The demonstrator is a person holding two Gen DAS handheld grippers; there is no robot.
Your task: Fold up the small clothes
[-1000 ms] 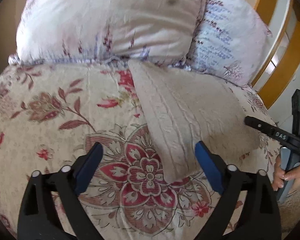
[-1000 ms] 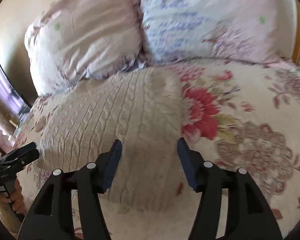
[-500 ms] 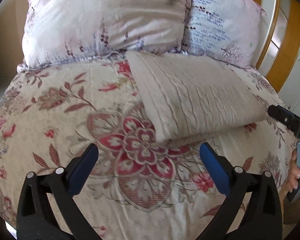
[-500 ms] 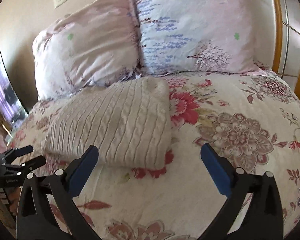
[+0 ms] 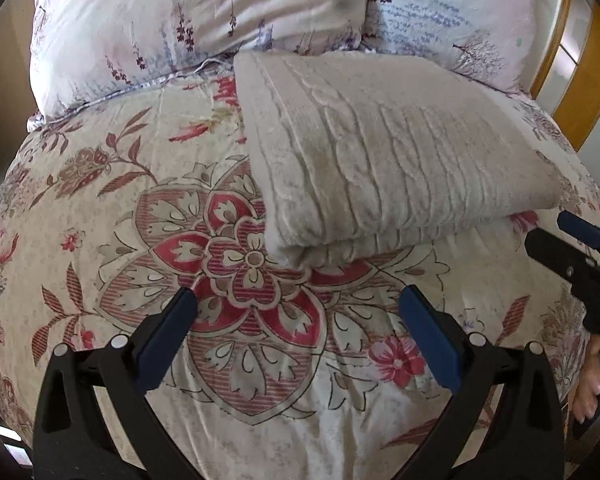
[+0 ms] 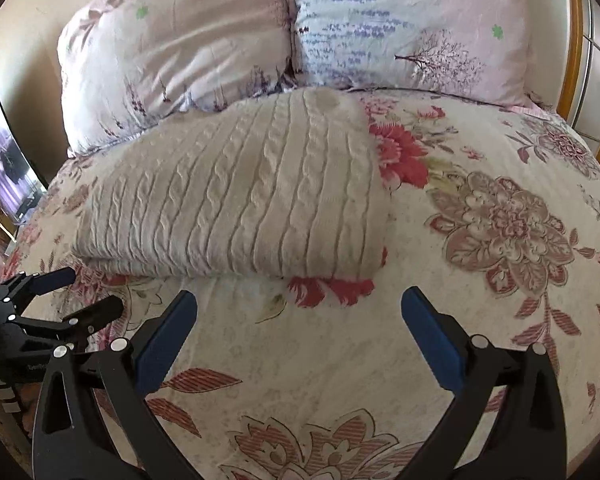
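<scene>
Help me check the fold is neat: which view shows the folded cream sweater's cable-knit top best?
The right wrist view: the folded cream sweater lies nearly centred there, its whole ribbed top and front fold visible. The left wrist view shows it too, but off to the right and at an angle, mainly its near corner and folded edge.

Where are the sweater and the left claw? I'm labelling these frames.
sweater (image 6: 236, 196), right wrist view, middle of its cable-knit top.
left claw (image 5: 298, 326), left wrist view, midway between its blue tips.
</scene>
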